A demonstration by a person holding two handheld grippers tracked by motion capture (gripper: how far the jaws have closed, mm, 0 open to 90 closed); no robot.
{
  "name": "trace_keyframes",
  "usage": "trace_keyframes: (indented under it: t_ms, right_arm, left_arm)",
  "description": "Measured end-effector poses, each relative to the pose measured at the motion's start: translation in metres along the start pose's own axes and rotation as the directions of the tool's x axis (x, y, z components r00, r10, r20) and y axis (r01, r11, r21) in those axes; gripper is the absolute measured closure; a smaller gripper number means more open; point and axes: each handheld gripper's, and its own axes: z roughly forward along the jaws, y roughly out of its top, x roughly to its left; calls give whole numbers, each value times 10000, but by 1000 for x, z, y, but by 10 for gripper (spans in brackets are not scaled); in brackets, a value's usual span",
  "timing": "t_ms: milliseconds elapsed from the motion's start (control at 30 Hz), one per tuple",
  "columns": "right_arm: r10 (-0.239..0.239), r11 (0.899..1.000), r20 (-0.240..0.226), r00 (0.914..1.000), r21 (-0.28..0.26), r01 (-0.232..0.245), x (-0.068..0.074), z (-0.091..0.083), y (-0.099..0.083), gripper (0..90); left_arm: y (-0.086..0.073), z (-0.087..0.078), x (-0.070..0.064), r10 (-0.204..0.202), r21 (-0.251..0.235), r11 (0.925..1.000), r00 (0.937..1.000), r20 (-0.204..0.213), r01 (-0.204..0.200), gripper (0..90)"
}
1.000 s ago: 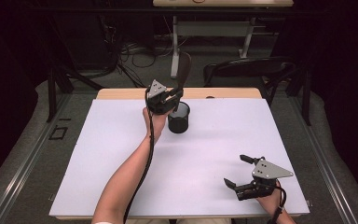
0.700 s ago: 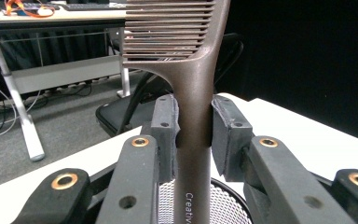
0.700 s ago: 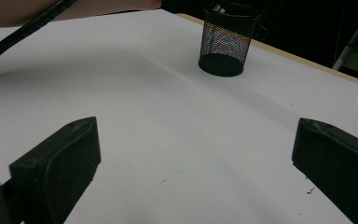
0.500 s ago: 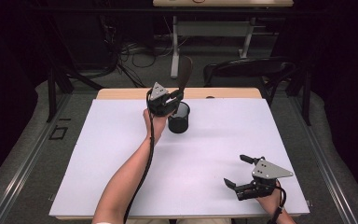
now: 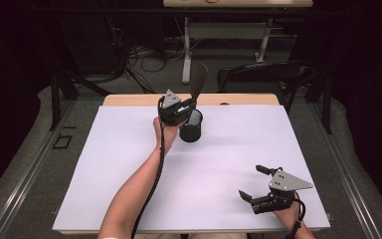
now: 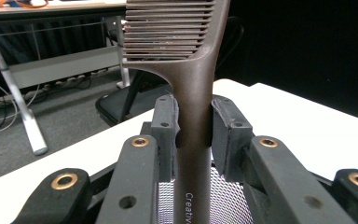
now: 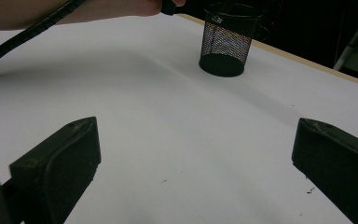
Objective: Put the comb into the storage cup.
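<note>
High view: spatula (image 5: 197, 79) pinched by the left tool (image 5: 181, 108) above the cup (image 5: 191, 126) at 12 o'clock; handle should be kept vertical while lowered. Right tool (image 5: 256, 183) spread, idle.

bright overhead light on the white table (image 5: 229, 164), dark surroundings, soft shadows, near jaws blurred.
</note>
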Motion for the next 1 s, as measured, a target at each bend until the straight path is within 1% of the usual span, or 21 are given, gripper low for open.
trace_keyframes:
  t_ms: [267, 467, 700, 1000]
  right_arm:
    - [-22, 10000, 5, 10000, -4, 22, 0, 0, 0, 8]
    - [-6, 10000, -2, 10000, -21, 6, 0, 0, 0, 8]
    - [-7, 10000, -6, 10000, -3, 7, 0, 0, 0, 8]
    - [-5, 10000, 4, 10000, -3, 5, 0, 0, 0, 8]
  left_arm:
    - [-2, 2, -1, 93, 104, 9999, 10000, -11, -93, 725]
    - [-3, 3, -1, 176, 293, 9994, 9998, 24, -177, 725]
    - [-5, 3, -2, 385, 412, 9984, 9993, 23, -385, 724]
    - [-9, 4, -1, 374, 567, 9977, 9993, 37, -375, 723]
